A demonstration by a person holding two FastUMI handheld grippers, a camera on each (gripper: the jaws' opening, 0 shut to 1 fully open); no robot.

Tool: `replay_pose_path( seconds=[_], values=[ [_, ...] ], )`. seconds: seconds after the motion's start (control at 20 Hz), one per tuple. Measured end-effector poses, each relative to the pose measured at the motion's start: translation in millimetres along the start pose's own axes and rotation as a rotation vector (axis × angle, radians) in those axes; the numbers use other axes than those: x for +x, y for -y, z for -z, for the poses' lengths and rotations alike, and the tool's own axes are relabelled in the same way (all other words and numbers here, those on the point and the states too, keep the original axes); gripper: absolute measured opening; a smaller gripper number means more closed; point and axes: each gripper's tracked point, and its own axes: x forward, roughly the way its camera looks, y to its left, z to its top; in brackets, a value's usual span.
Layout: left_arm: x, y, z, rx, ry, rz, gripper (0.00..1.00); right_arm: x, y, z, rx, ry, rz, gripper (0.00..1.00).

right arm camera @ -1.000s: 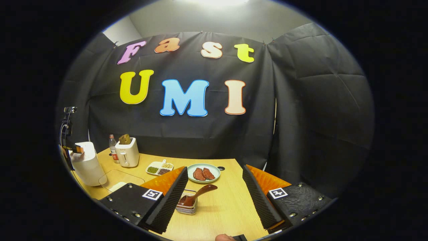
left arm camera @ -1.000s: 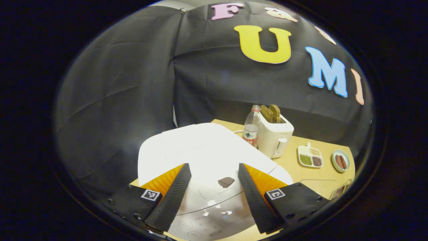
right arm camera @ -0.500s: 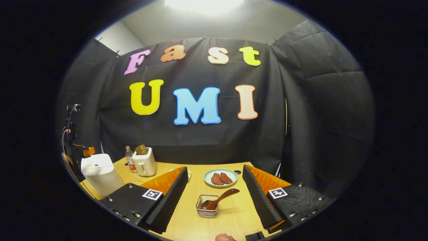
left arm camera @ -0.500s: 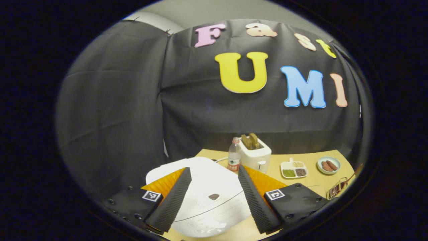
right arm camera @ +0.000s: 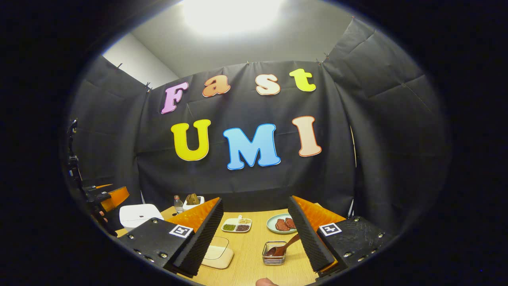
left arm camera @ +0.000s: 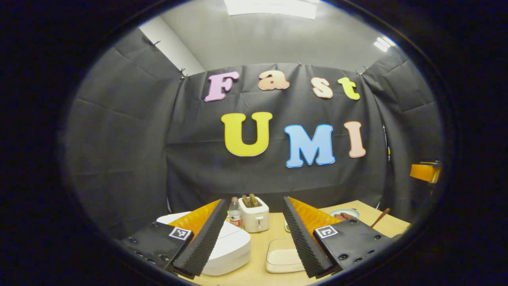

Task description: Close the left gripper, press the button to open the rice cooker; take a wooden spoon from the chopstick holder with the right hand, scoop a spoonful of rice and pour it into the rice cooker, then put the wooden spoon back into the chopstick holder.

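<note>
1. Where the light wooden table (right arm camera: 254,248) meets the booth's black cloth wall, we see a white toaster (left arm camera: 254,218) with a clear water bottle (left arm camera: 235,213) just beside it.
2. We find the white rice cooker (left arm camera: 228,248) at the table's left end, lid down, beside a shallow white container (left arm camera: 282,259).
3. We see the left gripper (left arm camera: 252,238) above the table with its fingers spread wide and nothing between them.
4. We see the right gripper (right arm camera: 256,236) likewise gaping and empty.
5. Between its fingers we see the wire chopstick holder (right arm camera: 274,254) standing on the table, with the wooden spoon (right arm camera: 282,248) resting in it, handle tilted up to the right.
6. Farther back we note a divided dish of grains (right arm camera: 237,225) and a pale green plate of meat (right arm camera: 281,223).
7. Overhead we see a grey ceiling with a bright lamp (right arm camera: 232,14).
</note>
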Motion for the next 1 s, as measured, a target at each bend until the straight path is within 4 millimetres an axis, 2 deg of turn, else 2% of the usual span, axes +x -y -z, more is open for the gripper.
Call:
replay_pose_path(
  seconds=[0.1,0.25,0.45,0.75,1.0],
  values=[
    [-18,10,-6,0.024,0.028,-0.01,0.99,-4,1,3,-0.024,0.007,0.016,0.99],
    [-36,23,0,0.016,0.018,-0.001,0.95,-13,-6,5,-0.02,0.023,0.023,0.99],
    [-37,19,3,-0.019,-0.004,-0.004,0.99,-15,-16,11,-0.012,0.019,0.004,1.0],
    [-35,12,-12,0.01,0.029,-0.014,0.99,-11,-16,2,-0.055,0.049,0.002,0.99],
    [-38,11,-22,0.007,0.05,-0.015,0.97,-14,-25,0,-0.06,0.057,-0.004,1.0]
  ],
)
